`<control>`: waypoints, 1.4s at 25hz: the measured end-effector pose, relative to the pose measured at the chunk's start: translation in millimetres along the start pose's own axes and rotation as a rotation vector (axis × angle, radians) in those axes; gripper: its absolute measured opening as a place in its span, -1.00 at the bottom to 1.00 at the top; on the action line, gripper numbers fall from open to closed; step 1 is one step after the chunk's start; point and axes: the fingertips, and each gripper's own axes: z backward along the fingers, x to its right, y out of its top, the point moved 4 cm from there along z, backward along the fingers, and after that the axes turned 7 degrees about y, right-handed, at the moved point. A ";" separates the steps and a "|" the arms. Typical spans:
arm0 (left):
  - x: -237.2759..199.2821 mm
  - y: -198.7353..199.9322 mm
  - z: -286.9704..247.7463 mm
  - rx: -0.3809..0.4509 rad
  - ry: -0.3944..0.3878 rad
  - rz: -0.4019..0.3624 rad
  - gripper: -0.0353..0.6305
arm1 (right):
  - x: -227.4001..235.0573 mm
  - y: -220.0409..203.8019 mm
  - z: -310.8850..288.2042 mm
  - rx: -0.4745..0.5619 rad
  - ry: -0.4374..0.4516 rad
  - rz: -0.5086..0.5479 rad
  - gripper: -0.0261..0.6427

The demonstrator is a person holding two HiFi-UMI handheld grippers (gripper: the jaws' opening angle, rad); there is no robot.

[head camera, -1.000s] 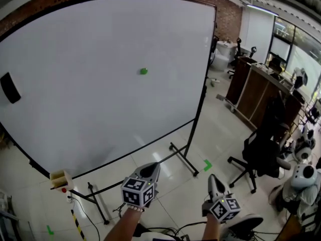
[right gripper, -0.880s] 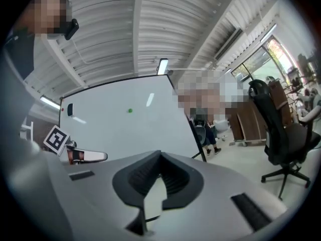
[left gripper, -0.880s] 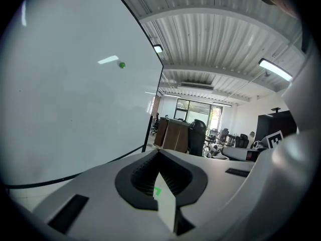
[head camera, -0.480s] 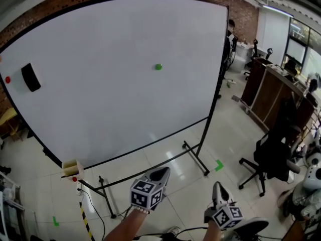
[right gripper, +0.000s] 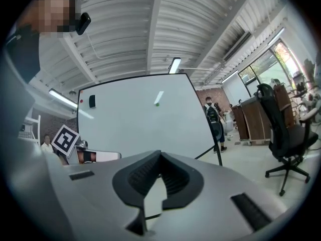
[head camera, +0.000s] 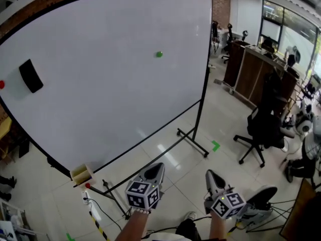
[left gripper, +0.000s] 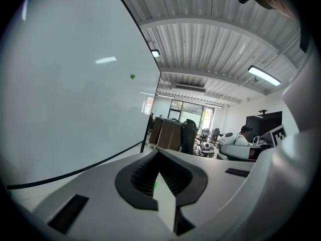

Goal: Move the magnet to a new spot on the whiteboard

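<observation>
Magnet (head camera: 159, 54) — too small for detail

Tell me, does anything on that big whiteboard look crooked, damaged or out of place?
Nothing stands out. The small green round magnet and a black rectangular block sit on the large white whiteboard, which looks clean and undamaged.

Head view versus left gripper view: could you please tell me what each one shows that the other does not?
Only the head view shows the black eraser and a red dot near the whiteboard's left edge, plus the stand's feet. Only the left gripper view shows most of the ribbed ceiling and the left hand-held gripper's pads, jaws shut with nothing between. Both show the whiteboard and the green magnet stuck on it.
</observation>
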 end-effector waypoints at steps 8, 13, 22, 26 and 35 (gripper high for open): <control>-37.5 -17.9 95.0 -0.019 -0.061 0.000 -0.90 | -114.6 -31.7 22.8 0.004 -0.053 -0.009 -0.91; -43.1 -30.0 134.1 -0.024 -0.080 0.011 -0.90 | -152.5 -44.7 34.1 -0.031 -0.053 0.002 -0.91; -11.2 -37.1 159.9 0.017 -0.035 0.041 -0.90 | -161.0 -26.2 64.6 -0.054 0.016 0.069 -0.91; 11.7 -40.5 162.8 0.022 -0.036 0.031 -0.90 | -149.5 -25.9 81.0 -0.044 0.027 0.026 -0.91; 25.2 -37.0 167.3 0.031 -0.032 0.021 -0.90 | -145.8 -26.5 93.8 -0.030 0.022 0.014 -0.91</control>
